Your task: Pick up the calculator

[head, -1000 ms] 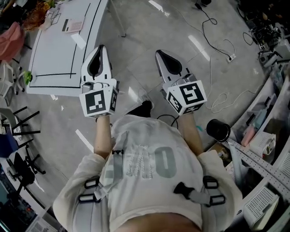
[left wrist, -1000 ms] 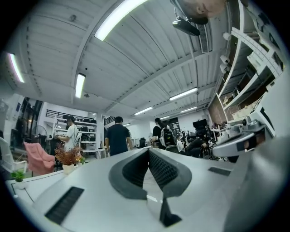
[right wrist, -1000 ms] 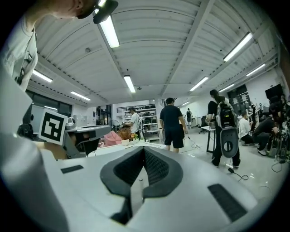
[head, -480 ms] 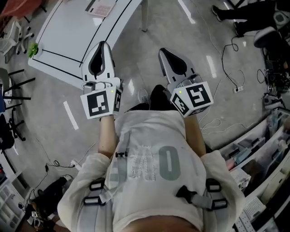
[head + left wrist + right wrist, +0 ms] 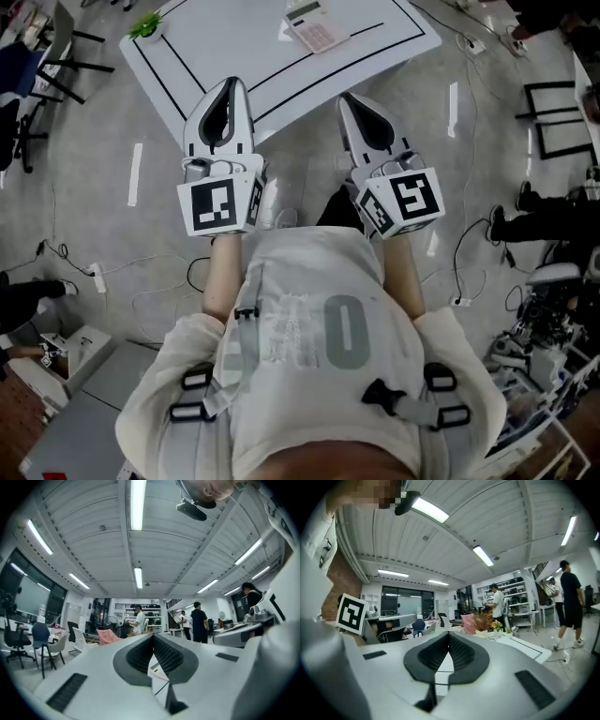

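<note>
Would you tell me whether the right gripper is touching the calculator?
Apart. The head view shows the calculator lying on the white table, well ahead of the right gripper.

The person wears a pale short-sleeved shirt point(image 5: 309, 281) with a large grey zero and a grey harness point(image 5: 417, 410) with black buckles point(image 5: 379, 395). The white left gripper point(image 5: 231, 87) and right gripper point(image 5: 348, 101) each bear a black-and-white marker cube point(image 5: 217, 206).

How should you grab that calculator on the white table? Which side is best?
The calculator lies flat on the table, so it is probably best to come from above and pinch its two long edges, across the narrower width, near the middle. It looks too flat for a level grab from the side. The left gripper and right gripper are both shut, so the jaws must open first.
</note>
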Available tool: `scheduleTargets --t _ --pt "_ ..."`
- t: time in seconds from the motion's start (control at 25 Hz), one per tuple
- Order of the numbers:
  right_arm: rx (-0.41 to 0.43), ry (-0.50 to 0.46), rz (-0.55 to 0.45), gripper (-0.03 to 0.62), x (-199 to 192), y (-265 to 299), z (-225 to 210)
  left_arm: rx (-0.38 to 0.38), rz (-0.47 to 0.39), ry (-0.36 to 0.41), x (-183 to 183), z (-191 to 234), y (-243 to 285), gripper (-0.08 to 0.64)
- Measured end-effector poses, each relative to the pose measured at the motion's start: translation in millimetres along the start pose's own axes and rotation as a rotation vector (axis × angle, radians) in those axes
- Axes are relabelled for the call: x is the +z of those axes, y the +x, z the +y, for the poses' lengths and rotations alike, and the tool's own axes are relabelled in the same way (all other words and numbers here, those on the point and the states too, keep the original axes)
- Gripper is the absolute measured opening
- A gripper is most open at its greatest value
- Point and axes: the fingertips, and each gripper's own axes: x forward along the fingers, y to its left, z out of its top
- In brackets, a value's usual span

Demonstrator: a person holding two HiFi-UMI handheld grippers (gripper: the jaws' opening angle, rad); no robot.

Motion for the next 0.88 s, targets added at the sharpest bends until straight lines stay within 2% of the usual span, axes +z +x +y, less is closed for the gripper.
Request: scheduleTargets --t 0.16,0.44,0.64,0.88 --pt "0.123 -0.058 0.004 0.008 11.2 41.8 -25.3 0.136 -0.006 0.017 3.2 13.7 28.1 0.02" --pt "0.318 -0.094 0.007 0.008 30.8 93.9 -70.2 0.347 -0.01 0.043 11.7 17.5 70.6 0.02" --pt "0.389 -0.125 0.011 0.008 33.1 120.8 -109.1 0.439 0.008 0.056 1.9 9.0 103.6 0.02" --pt "0.47 -0.114 0.024 0.008 23.3 136.3 -145.9 0.53 0.01 0.092 -1.7 -5.7 129.5 0.02"
